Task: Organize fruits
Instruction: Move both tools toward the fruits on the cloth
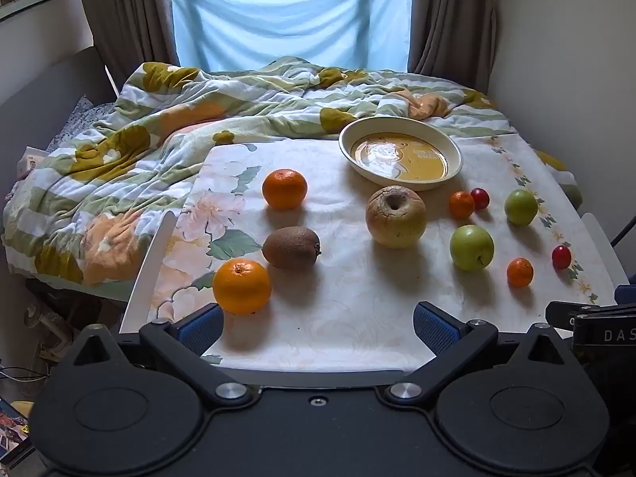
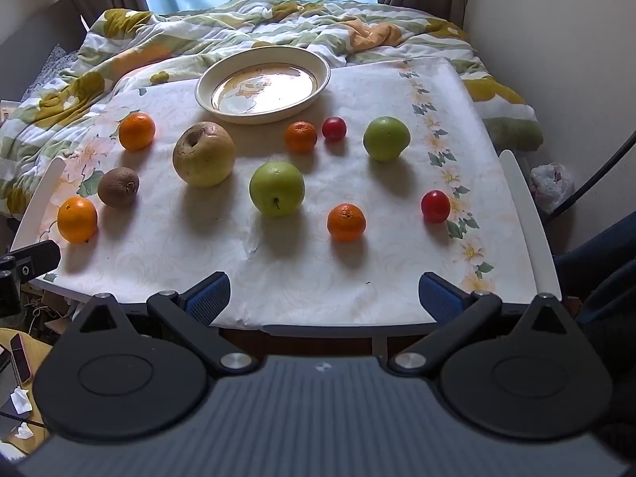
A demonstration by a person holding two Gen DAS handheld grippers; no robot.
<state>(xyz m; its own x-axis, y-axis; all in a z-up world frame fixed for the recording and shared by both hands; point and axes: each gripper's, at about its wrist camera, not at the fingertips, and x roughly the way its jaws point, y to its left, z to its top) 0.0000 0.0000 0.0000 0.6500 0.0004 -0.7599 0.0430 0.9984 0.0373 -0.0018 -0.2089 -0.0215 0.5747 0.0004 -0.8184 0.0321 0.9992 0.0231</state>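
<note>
Lying scattered on the flowered tablecloth (image 2: 357,270) in front of the dish (image 2: 263,84), the fruits sit apart from one another. Left of the dish the kiwi (image 2: 118,187) lies on its side, long axis across the table, between two oranges (image 2: 77,219). The yellowish apple (image 2: 203,154) sits just before the dish, stem hollow tilted toward the camera. The dish holds nothing. Left gripper (image 1: 318,328) and right gripper (image 2: 324,298) hover over the near table edge with jaws spread wide, gripping nothing. Letters "DAS" (image 1: 618,336) show beside the left gripper.
</note>
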